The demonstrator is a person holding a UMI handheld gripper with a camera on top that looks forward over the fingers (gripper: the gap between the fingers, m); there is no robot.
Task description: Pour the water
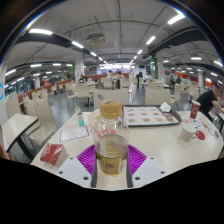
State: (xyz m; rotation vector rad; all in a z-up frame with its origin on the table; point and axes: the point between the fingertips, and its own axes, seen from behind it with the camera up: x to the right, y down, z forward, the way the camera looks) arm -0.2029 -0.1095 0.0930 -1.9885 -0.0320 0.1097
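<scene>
A clear glass bottle (pixel 110 140) with yellowish liquid stands upright between my fingers, raised above the white table (pixel 160 150). My gripper (pixel 111 166) is shut on the bottle, with the purple pads (pixel 88 158) pressed against its lower body on both sides. The bottle's neck reaches up in front of the far tables. A small cup-like container (pixel 186 131) with red and white markings stands on the table to the right, beyond the fingers.
A tray (pixel 150 116) with a printed sheet lies ahead of the bottle. A red packet (pixel 52 153) rests left of the fingers, and a paper sheet (pixel 72 133) lies farther back. A person (pixel 209 101) sits at the right. Canteen tables fill the hall behind.
</scene>
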